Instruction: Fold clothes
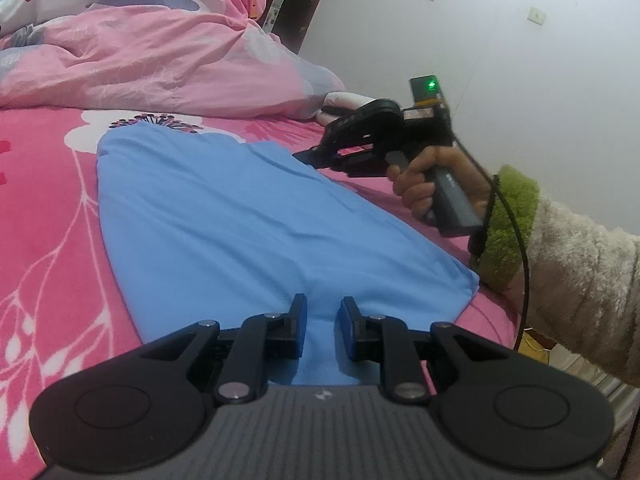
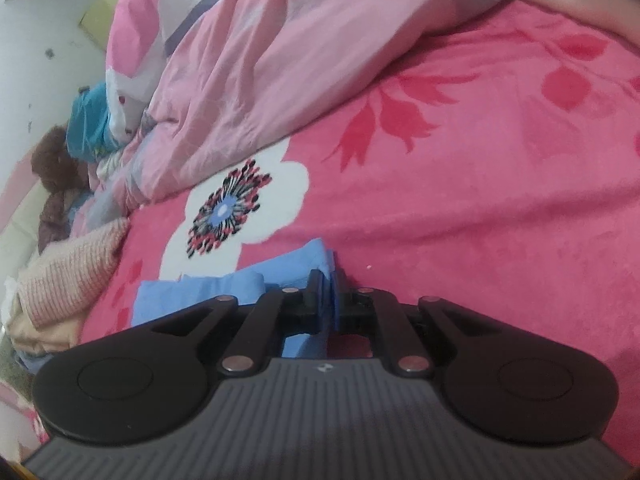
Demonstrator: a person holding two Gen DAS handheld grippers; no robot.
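Slippage is the main worry we see from here: the right gripper [image 2: 328,292] has its jaws drawn together on a thin bunched edge of the blue garment [image 1: 248,216], and so little cloth sits between the pads that a pull could, in our judgement, let the edge slide free and drop. A second risk is on the other side. Our left gripper [image 1: 323,320] hovers over the near hem with its fingers a little apart and the blue fabric showing in the gap, yet we cannot see the pads pressing on anything, so the near end looks unheld; if the right side lifts alone, the garment may drag across the pink floral bedspread [image 1: 44,200] and skew the fold. The crumpled pink duvet [image 1: 160,48] lies just beyond the far end, and cloth carried that way could catch on it. The garment itself lies flat on the bedspread, between us and the duvet. In the left wrist view its long axis runs from the near hem away toward the duvet, narrowing at the far end, with the right gripper and the hand [image 1: 432,184] on its handle at the far right edge.
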